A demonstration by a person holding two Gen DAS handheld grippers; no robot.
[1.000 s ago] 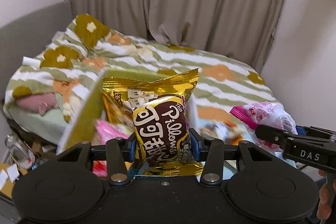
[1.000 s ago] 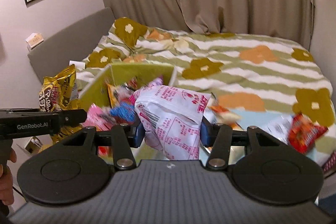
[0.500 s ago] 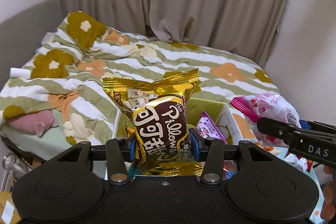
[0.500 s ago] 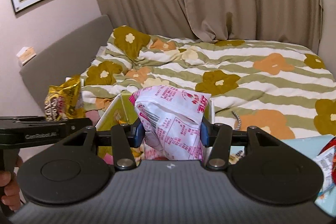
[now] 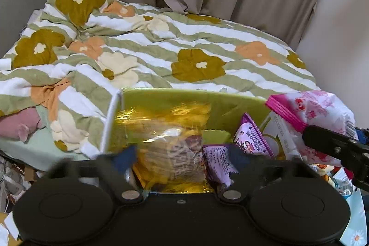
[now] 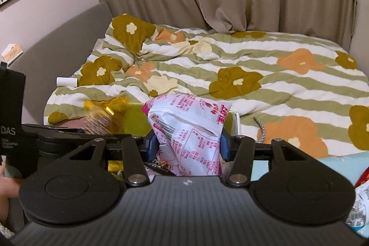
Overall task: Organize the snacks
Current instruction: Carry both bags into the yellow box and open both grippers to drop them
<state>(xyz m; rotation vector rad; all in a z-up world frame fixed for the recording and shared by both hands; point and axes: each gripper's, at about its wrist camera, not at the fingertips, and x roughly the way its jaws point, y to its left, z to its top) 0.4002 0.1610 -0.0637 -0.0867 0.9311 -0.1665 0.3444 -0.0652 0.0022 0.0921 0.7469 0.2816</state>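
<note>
Our left claw has just sprung apart, freeing the gold bag, now blurred between its fingers above the green box; our right claw stays clamped on the pink-white bag.

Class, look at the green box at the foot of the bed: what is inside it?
Inside the green box: a blurred gold snack bag between the just-opened left gripper fingers, and purple packets. The box floor is hidden by snacks and the gripper.

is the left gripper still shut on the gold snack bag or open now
Open: the left gripper has just been opening. Its blue pads stand clear of the blurred gold bag, which sits between them over the green box.
</note>
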